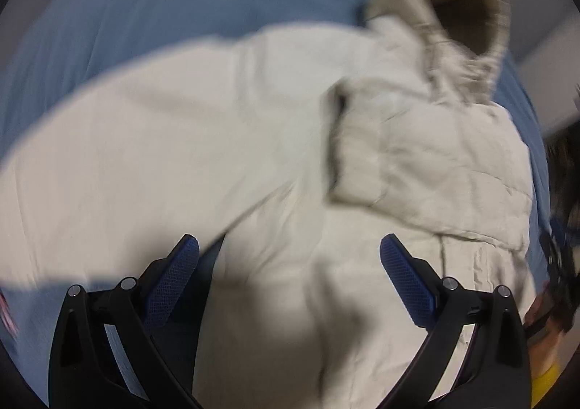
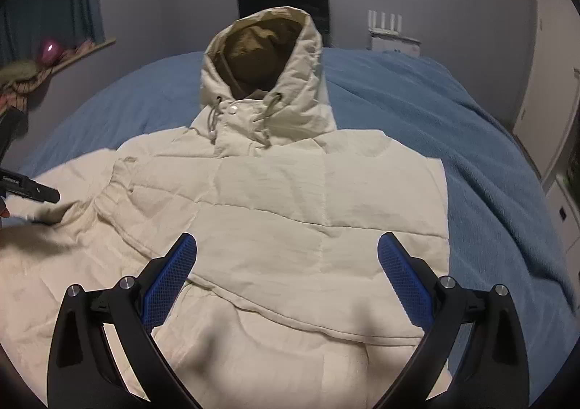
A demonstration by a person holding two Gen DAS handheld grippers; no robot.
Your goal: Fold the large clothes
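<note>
Jacket: cream hooded puffer jacket (image 2: 290, 198) lying flat on the blue bed (image 2: 471, 140), filling centre frame, hood (image 2: 261, 57) toward the top.
Left gripper (image 1: 290, 256): jaws apart, above the fabric.
Right gripper (image 2: 286, 256): jaws apart, empty.

My left gripper (image 1: 289, 244) has two black curved arms, and each finger carries a blue pad (image 1: 173, 285) with a fine grid texture. Round silver screws (image 1: 127, 283) sit on the joints. My right gripper (image 2: 287, 243) looks the same: black frame, blue textured pads (image 2: 406, 280), silver screws (image 2: 448, 281).
</note>
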